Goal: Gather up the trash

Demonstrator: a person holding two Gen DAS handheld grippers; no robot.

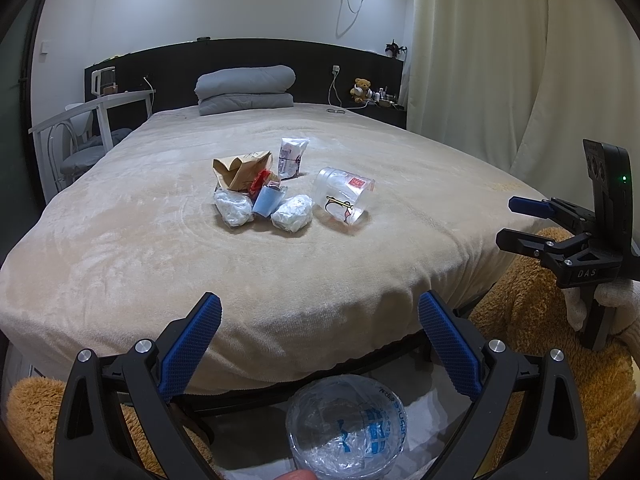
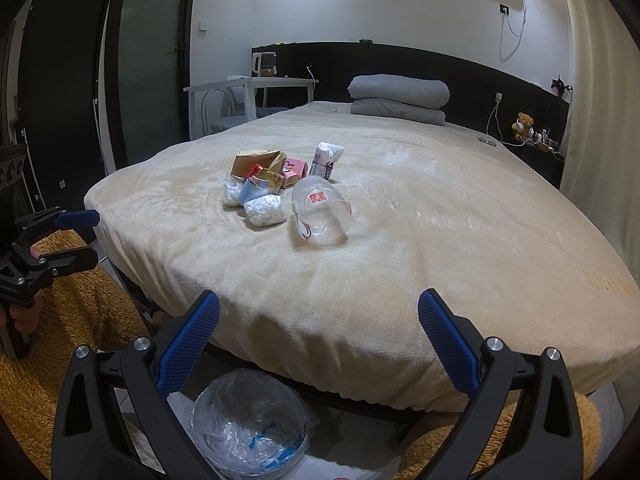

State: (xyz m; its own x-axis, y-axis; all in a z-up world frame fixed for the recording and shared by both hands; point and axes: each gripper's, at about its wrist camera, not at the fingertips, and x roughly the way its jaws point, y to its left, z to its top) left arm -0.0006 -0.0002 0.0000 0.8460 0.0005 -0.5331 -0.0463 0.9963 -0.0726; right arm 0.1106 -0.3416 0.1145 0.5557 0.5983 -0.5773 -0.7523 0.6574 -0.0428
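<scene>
I hold both the left gripper (image 1: 320, 316) and right gripper (image 2: 319, 314) spread apart, empty, short of the bed (image 1: 120, 240). The trash pile (image 1: 262, 188) sits mid-bed; the lined bin (image 2: 250, 426) waits below the bed's near edge. I'd take the clear cup (image 2: 320, 210) first, squeezing gently.

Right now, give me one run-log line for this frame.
left gripper open | right gripper open | trash pile on bed | bin below

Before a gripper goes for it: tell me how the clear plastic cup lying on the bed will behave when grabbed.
The clear plastic cup lies on its side, so a nudge would probably roll it across the blanket. It looks empty and thin-walled, so likely light and apt to buckle under a hard squeeze. Its smooth wall may slip.
</scene>
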